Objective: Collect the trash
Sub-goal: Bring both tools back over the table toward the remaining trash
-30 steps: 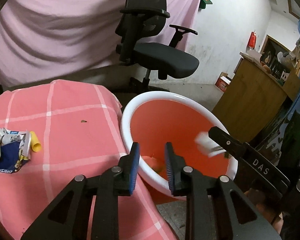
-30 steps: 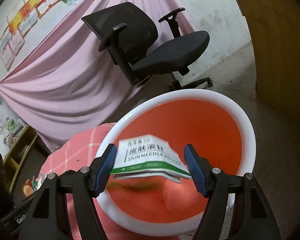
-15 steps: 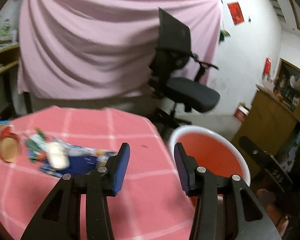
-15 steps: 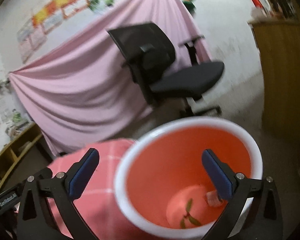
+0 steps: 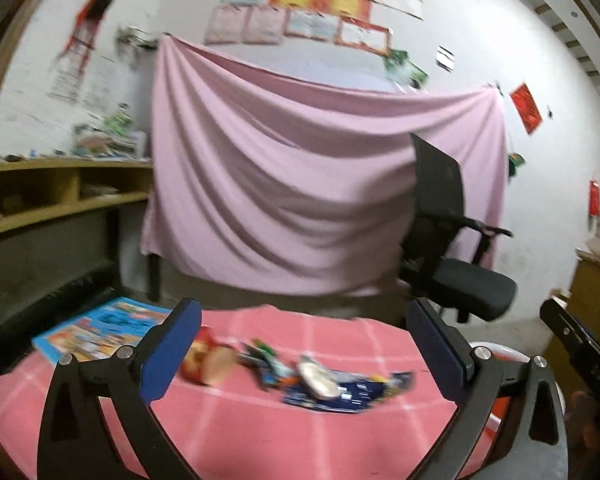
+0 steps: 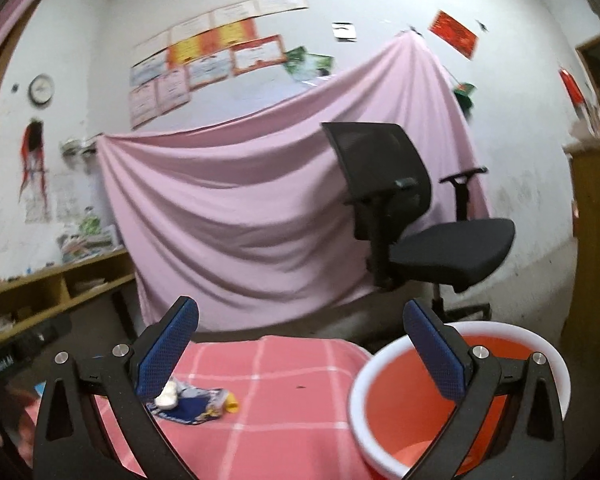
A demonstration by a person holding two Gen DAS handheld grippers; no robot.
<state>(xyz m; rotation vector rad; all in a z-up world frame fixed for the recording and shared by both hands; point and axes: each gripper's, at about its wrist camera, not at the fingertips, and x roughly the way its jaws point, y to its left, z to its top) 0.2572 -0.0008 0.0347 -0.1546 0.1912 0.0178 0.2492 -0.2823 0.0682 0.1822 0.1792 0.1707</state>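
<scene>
Left wrist view: the left gripper (image 5: 304, 344) has swung away from the bin (image 5: 500, 354) and now faces the table (image 5: 260, 432); its jaws are opening wide with nothing between them.
Right wrist view: the right gripper (image 6: 300, 350) has lifted off the bin (image 6: 452, 396); its jaws stand spread and empty, and the white packet it carried a second ago is gone from between them.
Change: both tools have let go over the bin and turned back toward the table.
Trash left: a small heap (image 5: 300, 376) lies on the pink cloth (image 5: 240, 440), made up of a red wrapper (image 5: 198, 360), a pale lump (image 5: 318, 374) and a blue packet (image 5: 352, 392), well apart from the bin.
Bin: orange inside, white rim, just beside the table's edge.
Blur: the left view is smeared, so smaller scraps cannot be told apart.
Meaning: one drop looks finished; judging by the heap, the job is only partly done and another pick is due.
</scene>
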